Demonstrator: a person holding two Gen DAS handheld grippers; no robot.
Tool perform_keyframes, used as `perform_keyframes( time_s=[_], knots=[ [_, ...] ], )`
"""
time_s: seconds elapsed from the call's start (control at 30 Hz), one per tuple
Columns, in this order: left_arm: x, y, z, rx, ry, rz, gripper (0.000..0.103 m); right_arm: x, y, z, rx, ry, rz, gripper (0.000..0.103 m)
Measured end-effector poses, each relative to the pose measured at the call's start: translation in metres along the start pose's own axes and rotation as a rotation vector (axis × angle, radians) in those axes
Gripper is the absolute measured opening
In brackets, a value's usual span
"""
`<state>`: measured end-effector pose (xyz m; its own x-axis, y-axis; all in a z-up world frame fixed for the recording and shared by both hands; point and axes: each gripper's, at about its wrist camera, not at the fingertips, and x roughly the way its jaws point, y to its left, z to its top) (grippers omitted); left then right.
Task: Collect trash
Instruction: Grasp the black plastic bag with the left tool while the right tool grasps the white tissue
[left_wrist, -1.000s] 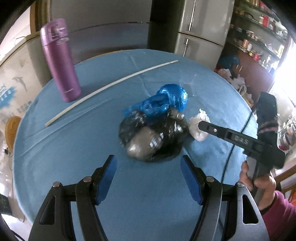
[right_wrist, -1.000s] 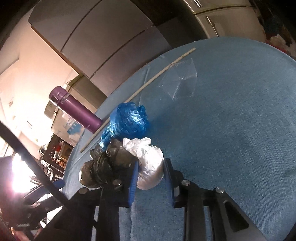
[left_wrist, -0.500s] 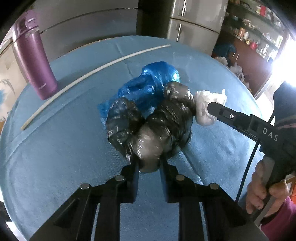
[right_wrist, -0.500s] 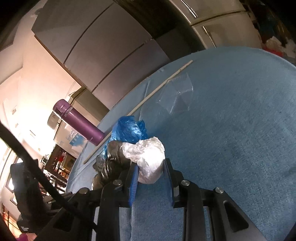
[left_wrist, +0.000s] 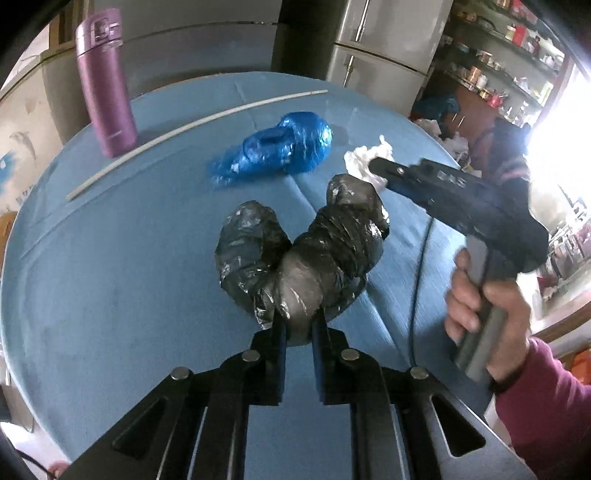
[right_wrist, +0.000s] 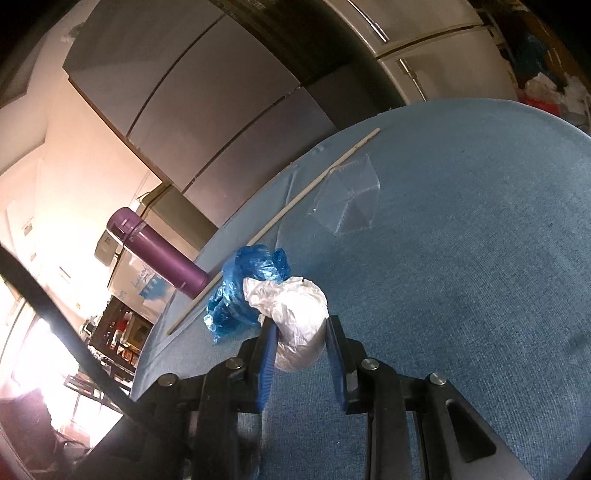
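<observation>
**Both grippers clamping a wad of trash, one bag left lying**

The left gripper is pinching the black bag bundle by its near end, jaws squeezed almost together on the crumpled plastic, so the two lumpy lobes are fanning out ahead of the fingertips. It appears raised off the blue tablecloth, though that is hard to confirm. Gripping the narrow knot probably gives the firmest hold on such a soft thing.

The right gripper is clenching the white bag wad between its pads, angled low over the cloth; in the left view the person's right hand is wrapping the handle, tool pointing forward-left.

The blue bag is lying just beyond and left of the right fingertips, ungrasped. Further ahead are a purple flask, a white rod and a clear plastic sheet.
</observation>
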<state>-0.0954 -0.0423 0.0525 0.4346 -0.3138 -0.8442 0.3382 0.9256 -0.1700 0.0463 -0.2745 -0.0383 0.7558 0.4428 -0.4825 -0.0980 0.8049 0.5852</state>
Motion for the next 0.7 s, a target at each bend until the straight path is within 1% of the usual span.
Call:
perform_keyframes(
  time_s=[0.03,0.1,0.13,0.17,0.23,0.3,0.33,0.37,0.4,0.43,0.47,0.53,0.63,0.67,0.7],
  knots=[
    [-0.005,-0.001,-0.002,0.006,-0.004,0.003,0.020,0.001,0.000,0.000,0.002,0.006,0.005,0.028],
    [-0.014,-0.005,-0.004,0.027,-0.030,-0.007,0.037,0.003,-0.001,0.001,0.011,0.020,0.005,0.029],
    [-0.021,-0.006,-0.005,0.043,-0.055,0.002,0.056,0.003,-0.002,0.001,0.019,0.027,0.001,0.031],
    [-0.026,-0.008,-0.003,0.063,-0.088,0.024,0.069,0.004,-0.004,0.002,0.034,0.036,-0.003,0.031],
    [-0.031,-0.015,0.003,0.100,-0.130,0.045,0.070,0.007,-0.011,0.003,0.075,0.055,0.002,0.031],
    [-0.028,-0.020,0.013,0.150,-0.134,0.040,0.072,0.008,-0.017,0.003,0.109,0.065,0.007,0.032],
    [-0.024,-0.023,0.017,0.177,-0.128,0.043,0.074,0.010,-0.021,0.004,0.134,0.075,0.010,0.037],
    [-0.018,-0.025,0.021,0.207,-0.123,0.054,0.074,0.010,-0.023,0.004,0.151,0.079,0.014,0.044],
    [-0.011,-0.026,0.022,0.222,-0.115,0.059,0.074,0.009,-0.024,0.005,0.152,0.069,0.024,0.048],
    [-0.002,-0.025,0.025,0.235,-0.097,0.054,0.074,0.007,-0.023,0.005,0.147,0.057,0.029,0.054],
    [0.007,-0.025,0.026,0.244,-0.077,0.044,0.074,0.007,-0.021,0.005,0.133,0.050,0.017,0.057],
    [0.022,-0.026,0.025,0.259,-0.054,0.044,0.074,0.009,-0.017,0.004,0.110,0.051,0.000,0.057],
    [0.035,-0.026,0.018,0.271,-0.037,0.057,0.074,0.006,-0.013,0.004,0.075,0.019,0.003,0.057],
    [0.038,-0.025,0.016,0.267,-0.035,0.050,0.073,0.006,-0.010,0.004,0.056,0.015,0.001,0.055],
    [0.039,-0.024,0.016,0.264,-0.037,0.045,0.069,0.006,-0.007,0.003,0.037,0.015,-0.003,0.052]
  ],
)
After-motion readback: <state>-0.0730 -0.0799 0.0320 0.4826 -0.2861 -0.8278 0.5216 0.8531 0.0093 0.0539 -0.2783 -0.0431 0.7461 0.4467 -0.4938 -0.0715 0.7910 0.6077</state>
